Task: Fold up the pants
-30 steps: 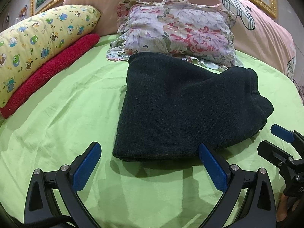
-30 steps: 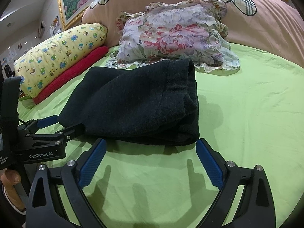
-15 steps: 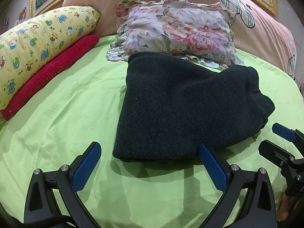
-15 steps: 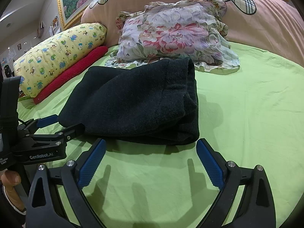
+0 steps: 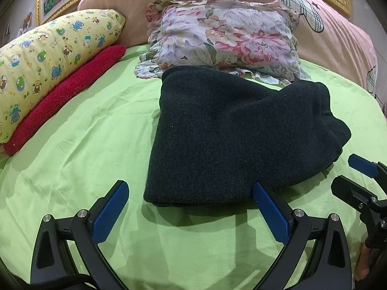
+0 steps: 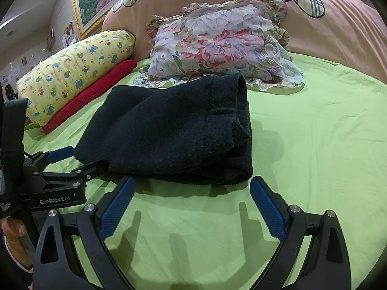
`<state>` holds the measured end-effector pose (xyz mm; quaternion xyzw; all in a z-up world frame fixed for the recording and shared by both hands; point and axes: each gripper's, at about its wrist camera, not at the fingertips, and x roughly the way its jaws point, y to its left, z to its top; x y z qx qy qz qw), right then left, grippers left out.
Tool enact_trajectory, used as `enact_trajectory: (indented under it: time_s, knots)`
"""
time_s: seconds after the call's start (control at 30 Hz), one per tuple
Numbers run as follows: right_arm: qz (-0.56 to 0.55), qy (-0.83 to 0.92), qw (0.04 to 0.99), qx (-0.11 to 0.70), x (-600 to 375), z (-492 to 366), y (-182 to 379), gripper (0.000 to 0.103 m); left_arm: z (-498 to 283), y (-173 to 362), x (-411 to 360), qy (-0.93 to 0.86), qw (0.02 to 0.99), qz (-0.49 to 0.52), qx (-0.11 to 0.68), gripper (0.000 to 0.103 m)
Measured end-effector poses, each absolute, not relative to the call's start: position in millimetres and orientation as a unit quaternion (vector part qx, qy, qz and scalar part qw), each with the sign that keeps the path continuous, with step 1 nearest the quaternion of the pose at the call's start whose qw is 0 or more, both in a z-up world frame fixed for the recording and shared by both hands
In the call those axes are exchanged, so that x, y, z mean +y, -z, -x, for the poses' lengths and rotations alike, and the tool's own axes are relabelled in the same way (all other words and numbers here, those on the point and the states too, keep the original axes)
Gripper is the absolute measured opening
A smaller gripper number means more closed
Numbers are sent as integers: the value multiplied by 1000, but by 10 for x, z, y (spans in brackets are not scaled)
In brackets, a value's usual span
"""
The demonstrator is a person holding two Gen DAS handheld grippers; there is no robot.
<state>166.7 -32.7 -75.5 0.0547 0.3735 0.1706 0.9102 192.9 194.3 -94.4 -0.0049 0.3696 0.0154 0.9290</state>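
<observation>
On the green sheet (image 5: 101,130), just beyond both my grippers, I see the dark pants (image 5: 229,135) lying folded in a thick bundle. Its far edge touches the floral pillow (image 5: 225,36). My left gripper (image 5: 191,207) has its jaws spread wide and holds nothing; it hovers near the bundle's near edge. My right gripper (image 6: 193,205) is also spread and empty, close to the bundle's near right corner. Far left lie a yellow pillow (image 5: 48,62) and a red towel (image 5: 70,91), side by side.
</observation>
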Motion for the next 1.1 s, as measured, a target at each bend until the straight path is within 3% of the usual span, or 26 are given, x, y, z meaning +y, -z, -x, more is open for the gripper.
enact_trajectory:
  time_s: [1.1]
  knots:
    - [-58,-183,905,379,-393,-1820,371,96,-1949,540,1976,-1,920,12,393,102]
